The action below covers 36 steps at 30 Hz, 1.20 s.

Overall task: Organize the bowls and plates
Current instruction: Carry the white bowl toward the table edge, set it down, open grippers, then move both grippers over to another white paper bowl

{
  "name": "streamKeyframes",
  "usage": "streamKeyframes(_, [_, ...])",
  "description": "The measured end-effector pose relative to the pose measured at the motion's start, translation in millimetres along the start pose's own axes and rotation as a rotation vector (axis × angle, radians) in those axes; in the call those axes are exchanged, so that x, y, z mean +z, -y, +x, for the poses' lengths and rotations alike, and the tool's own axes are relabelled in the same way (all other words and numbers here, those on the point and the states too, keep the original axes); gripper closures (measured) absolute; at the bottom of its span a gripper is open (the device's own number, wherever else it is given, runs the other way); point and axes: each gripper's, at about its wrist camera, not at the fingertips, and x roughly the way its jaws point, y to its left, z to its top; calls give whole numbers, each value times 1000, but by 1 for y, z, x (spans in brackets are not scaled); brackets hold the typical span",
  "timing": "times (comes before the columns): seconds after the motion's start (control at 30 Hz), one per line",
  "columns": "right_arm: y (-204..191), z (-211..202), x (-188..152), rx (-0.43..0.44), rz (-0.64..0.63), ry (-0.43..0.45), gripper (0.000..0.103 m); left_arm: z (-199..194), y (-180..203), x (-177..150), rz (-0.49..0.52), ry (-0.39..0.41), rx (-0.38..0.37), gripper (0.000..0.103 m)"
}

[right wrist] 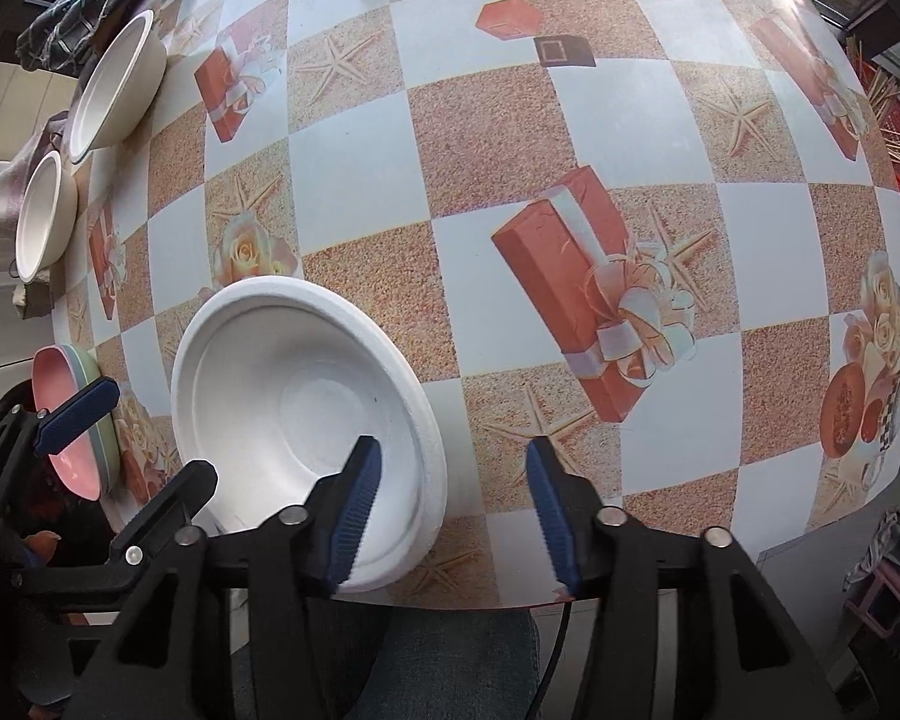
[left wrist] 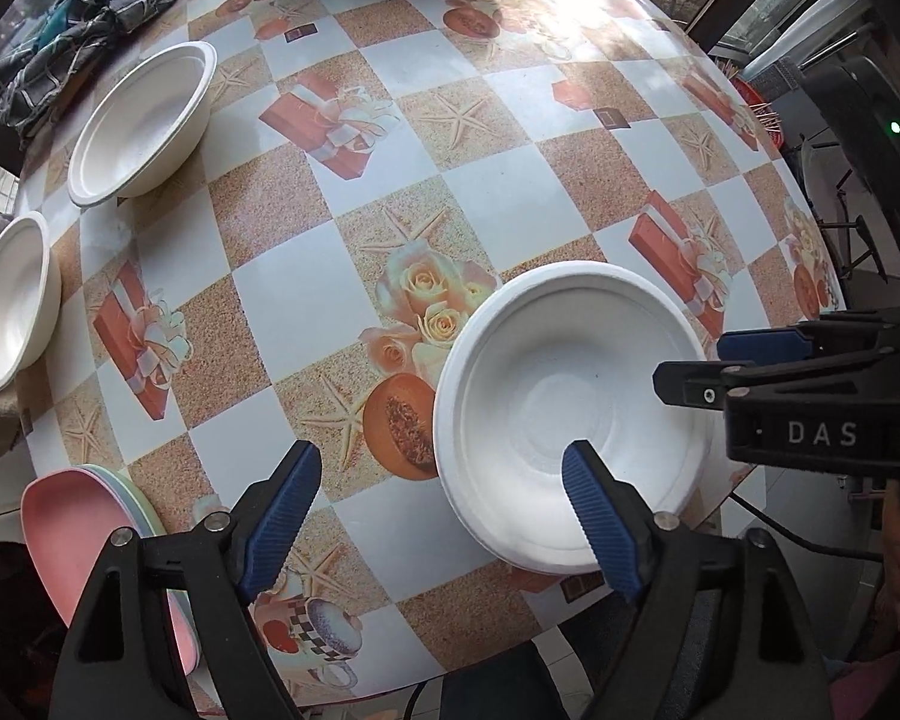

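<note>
Checkered oilcloth with printed gift boxes, roses and starfish covers the table (left wrist: 498, 192) — daylight glares at its far side. Near the front edge sits a white bowl (left wrist: 570, 414), untouched; left gripper (left wrist: 444, 516) and right gripper (right wrist: 453, 504) both gape above it.

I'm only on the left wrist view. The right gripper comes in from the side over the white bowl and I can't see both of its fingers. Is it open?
Observer: Yes. In its own view the right gripper is open with nothing between the pads. One finger shows over the white bowl, the other over the tablecloth.
Operator: Does it hide any dish to the right of the bowl?
Observer: No. That side shows only printed tablecloth out to the table's edge.
Operator: And past that edge?
Observer: What looks like a small stool with cloth on it stands on the floor.
</note>
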Motion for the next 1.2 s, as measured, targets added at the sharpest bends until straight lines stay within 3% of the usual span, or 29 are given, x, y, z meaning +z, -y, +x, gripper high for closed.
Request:
streamKeyframes(0.07, [1,-11,1,8,1,17,24,-3,-5,0,-23,12,-16,1])
streamKeyframes(0.2, [11,-21,5,12,22,39,23,-7,-20,3,-87,36,-41,0])
streamKeyframes(0.23, [15,-25,7,11,29,47,18,-9,-24,2,-109,39,-54,0])
streamKeyframes(0.27, [18,-29,9,10,37,60,1,-11,-28,3,-129,40,-65,0])
streamKeyframes(0.3, [20,-33,10,16,43,78,0,-12,-32,3,-146,41,-74,0])
streamKeyframes(0.6, [32,-59,33,-17,62,132,0,-22,-58,5,-216,38,-71,0])
streamKeyframes(1.2, [-7,-80,88,-46,-55,170,0,-29,-98,20,-298,38,-49,0])
